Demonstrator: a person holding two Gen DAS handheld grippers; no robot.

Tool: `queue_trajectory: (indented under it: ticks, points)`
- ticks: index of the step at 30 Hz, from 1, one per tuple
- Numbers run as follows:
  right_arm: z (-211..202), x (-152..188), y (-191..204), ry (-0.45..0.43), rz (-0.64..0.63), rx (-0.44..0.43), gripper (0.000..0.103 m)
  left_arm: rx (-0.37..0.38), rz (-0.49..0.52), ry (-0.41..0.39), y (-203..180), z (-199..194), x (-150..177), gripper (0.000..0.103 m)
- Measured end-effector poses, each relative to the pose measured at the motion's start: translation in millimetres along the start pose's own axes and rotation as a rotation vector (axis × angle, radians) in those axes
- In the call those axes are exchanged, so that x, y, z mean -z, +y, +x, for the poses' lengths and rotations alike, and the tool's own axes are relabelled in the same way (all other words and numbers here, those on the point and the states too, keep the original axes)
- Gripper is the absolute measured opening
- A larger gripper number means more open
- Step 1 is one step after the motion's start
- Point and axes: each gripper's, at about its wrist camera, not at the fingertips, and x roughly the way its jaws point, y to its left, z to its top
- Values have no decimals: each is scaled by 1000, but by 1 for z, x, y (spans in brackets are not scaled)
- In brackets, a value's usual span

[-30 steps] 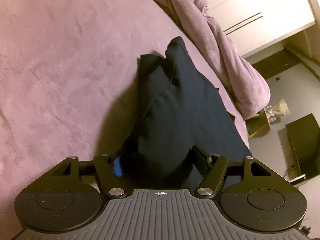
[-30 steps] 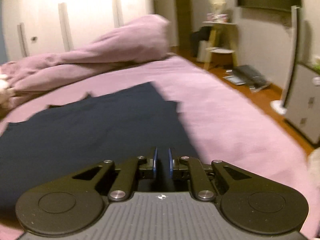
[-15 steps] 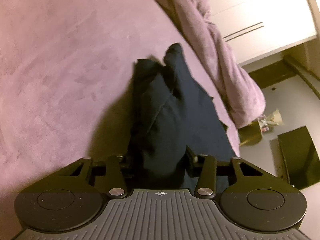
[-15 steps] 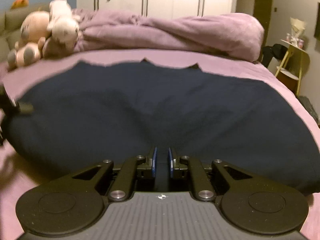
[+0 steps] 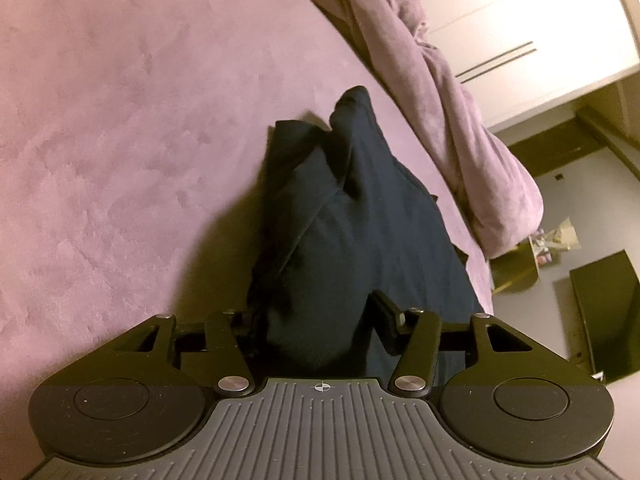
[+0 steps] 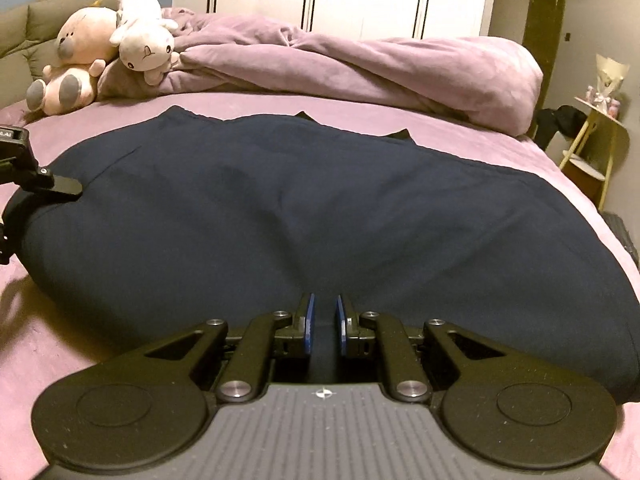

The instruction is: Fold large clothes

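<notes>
Plainly, the step in hand is carrying a fold across the large dark navy fabric garment [image 6: 320,208], which lies spread on the mauve plush bed cover [image 5: 120,120]. To do it well, I judge both held edges should travel level and together, with the cloth kept taut between them so the near hem lands square.

Nearest, the right gripper [image 6: 323,322] has its blue-padded fingers [image 6: 308,320] drawn narrow, pinching the garment's near edge. The left gripper [image 5: 316,316] stands wider, a thick bunch of the same cloth gathered between its jaws; whether they press it firmly, I cannot tell for certain.

Beyond, a crumpled mauve duvet [image 6: 360,68] lies along the far side, with two plush toys [image 6: 108,40] beside it.
</notes>
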Motion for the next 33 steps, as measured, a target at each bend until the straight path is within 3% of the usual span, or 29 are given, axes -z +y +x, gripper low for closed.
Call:
queue_trajectory:
  ticks: [4,9,14,20,24,30,33]
  points:
    - [-16,-5,-7,-25,83,4,12,-10,27,-4,-4,-5,0,48]
    - [-5,4,-2,4,-11,19,12,-48,93,-15,-18,-7,4,44]
    - [-15,-4,-8,-13,63,9,12,-70,128,-25,-28,-12,3,41]
    - [-2,1,-10,42,-1,-34,13,-105,166,-32,-39,-15,7,40]
    - [-15,-10,-31,23,102,-73,12,-128,201,-40,-51,-20,8,38]
    - [-44,-4,-82,-56,261,1,12,-161,369,-82,-95,-32,18,34]
    - [-54,1,-118,-82,358,39,14,-117,460,-114,-134,-41,27,32]
